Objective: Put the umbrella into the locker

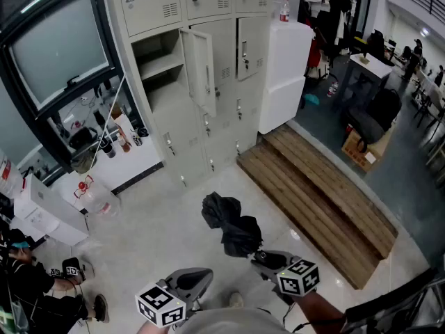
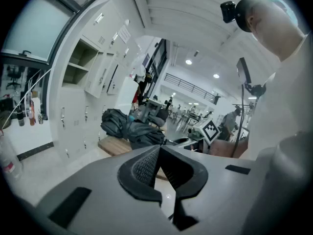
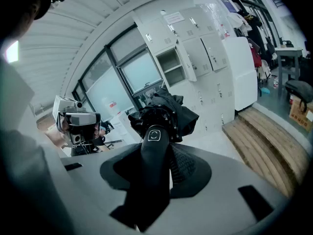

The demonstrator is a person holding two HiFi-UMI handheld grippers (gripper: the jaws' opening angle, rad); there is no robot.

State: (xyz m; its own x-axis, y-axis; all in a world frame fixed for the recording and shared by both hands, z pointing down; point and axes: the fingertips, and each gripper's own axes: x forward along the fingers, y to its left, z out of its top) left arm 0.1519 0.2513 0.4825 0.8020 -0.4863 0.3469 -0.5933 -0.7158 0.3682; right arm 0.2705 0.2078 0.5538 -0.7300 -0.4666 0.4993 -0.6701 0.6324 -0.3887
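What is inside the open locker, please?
The open locker shows one shelf and no items on it. Its deep corners are shadowed, and its door covers the right edge.

One umbrella (image 1: 233, 225). Two claws: one left claw (image 1: 191, 282) and one right claw (image 1: 270, 259), each with one marker cube (image 1: 161, 306). One bank of lockers (image 1: 229, 82) stands against the wall, with one door (image 1: 200, 68) open and one shelf (image 1: 161, 65) inside that compartment. Beside it is one white cabinet (image 1: 285, 75) with one bottle (image 1: 284, 9) on top. One wooden platform (image 1: 320, 193) lies on the floor. Further right are one cardboard box (image 1: 361, 152) and one black chair (image 1: 375, 113).
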